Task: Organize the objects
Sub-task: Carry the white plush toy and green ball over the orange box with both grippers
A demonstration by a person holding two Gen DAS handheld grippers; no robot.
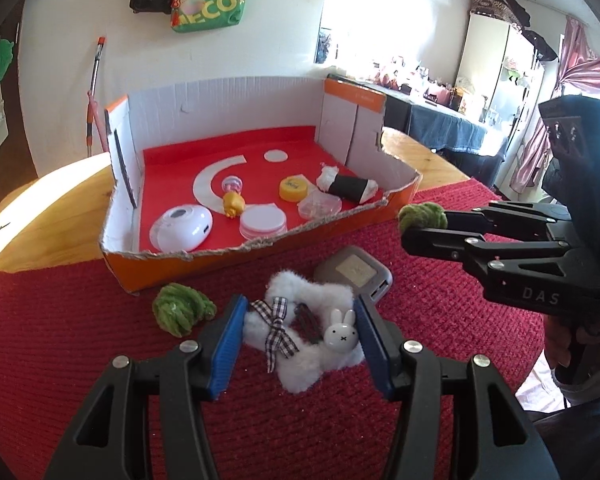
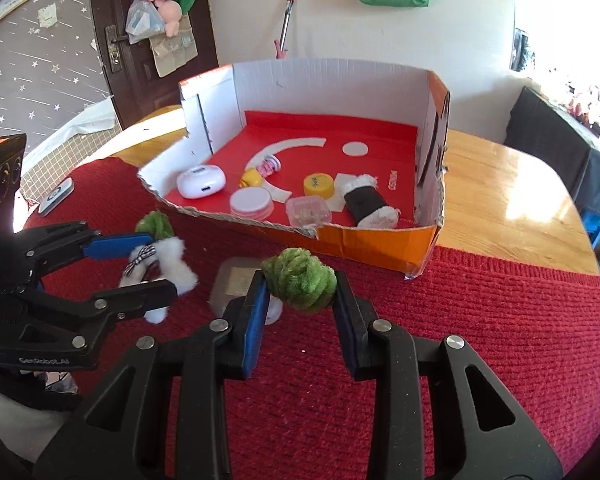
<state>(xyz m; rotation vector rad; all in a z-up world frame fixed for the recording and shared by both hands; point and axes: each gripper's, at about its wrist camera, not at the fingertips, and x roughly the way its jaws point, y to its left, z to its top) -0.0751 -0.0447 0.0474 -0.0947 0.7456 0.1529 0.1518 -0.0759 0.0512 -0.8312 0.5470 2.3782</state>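
Observation:
My left gripper (image 1: 300, 312) is shut on a white fluffy hair clip (image 1: 326, 294) with a plaid bow and a small bunny charm, its blue pads pressing both sides just above the red mat (image 1: 420, 360). My right gripper (image 2: 300, 285) is shut on a green yarn ball (image 2: 300, 278), held off the mat in front of the box. In the left wrist view the right gripper (image 1: 424, 227) shows at the right with that ball (image 1: 422, 216). A second green yarn ball (image 1: 182, 308) lies on the mat left of the clip. The left gripper (image 2: 162, 266) holds the clip (image 2: 176, 264).
An orange cardboard box (image 1: 204, 258) with a red floor stands behind, holding a white oval case (image 1: 180, 228), a yellow cap (image 1: 293, 189), a clear case (image 1: 320, 206), a black-and-white fluffy roll (image 1: 346, 186) and a round compact (image 1: 262, 222). A grey power bank (image 1: 356, 270) lies on the mat.

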